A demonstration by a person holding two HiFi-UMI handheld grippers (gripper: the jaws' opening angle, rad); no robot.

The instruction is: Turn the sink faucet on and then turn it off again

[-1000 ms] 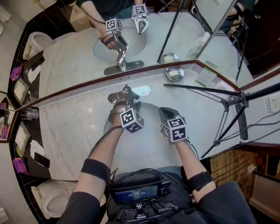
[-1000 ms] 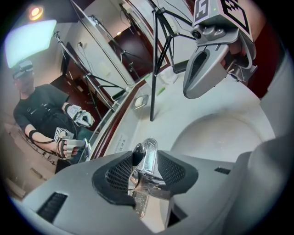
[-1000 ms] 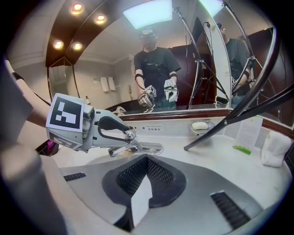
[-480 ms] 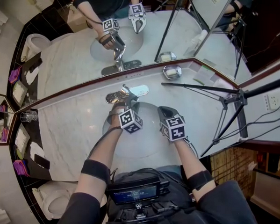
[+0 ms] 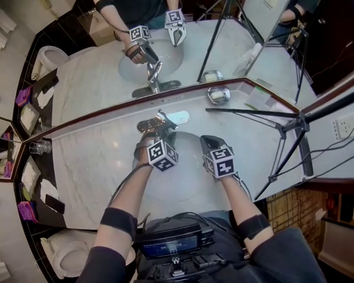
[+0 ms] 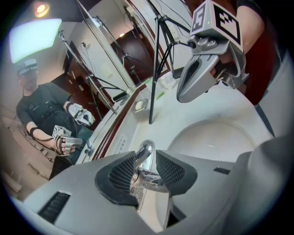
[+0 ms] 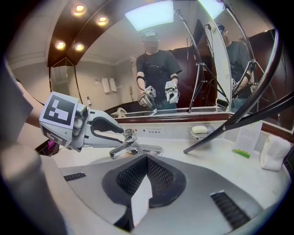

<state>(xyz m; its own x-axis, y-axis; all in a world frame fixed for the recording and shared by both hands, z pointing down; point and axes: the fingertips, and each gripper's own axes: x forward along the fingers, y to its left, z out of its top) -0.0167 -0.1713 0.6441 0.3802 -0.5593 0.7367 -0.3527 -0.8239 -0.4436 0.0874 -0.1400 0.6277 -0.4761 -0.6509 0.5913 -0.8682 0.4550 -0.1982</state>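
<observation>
The chrome faucet [image 5: 159,121] stands behind the white basin [image 5: 183,182] in the marble counter. My left gripper [image 5: 156,130] reaches over the basin to it. In the left gripper view the faucet's lever [image 6: 144,155] lies between the two pads, which touch it on both sides; the left gripper [image 6: 146,168] has just been closing on it. The right gripper view shows the left gripper [image 7: 125,133] at the top of the faucet [image 7: 134,148]. My right gripper [image 5: 208,141] hovers over the basin to the right, shut and empty, also seen as the right gripper [image 6: 184,93] from the left. No running water is visible.
A soap dish [image 5: 218,94] with soap sits at the mirror's foot, right of the faucet. A black tripod [image 5: 284,123] stands on the counter's right side, one leg stretching left. A glass [image 5: 38,145] is at the far left, a folded card [image 7: 248,137] at the right.
Both grippers stay where they were, the left one at the faucet lever. Only the view itself has shifted a little.
</observation>
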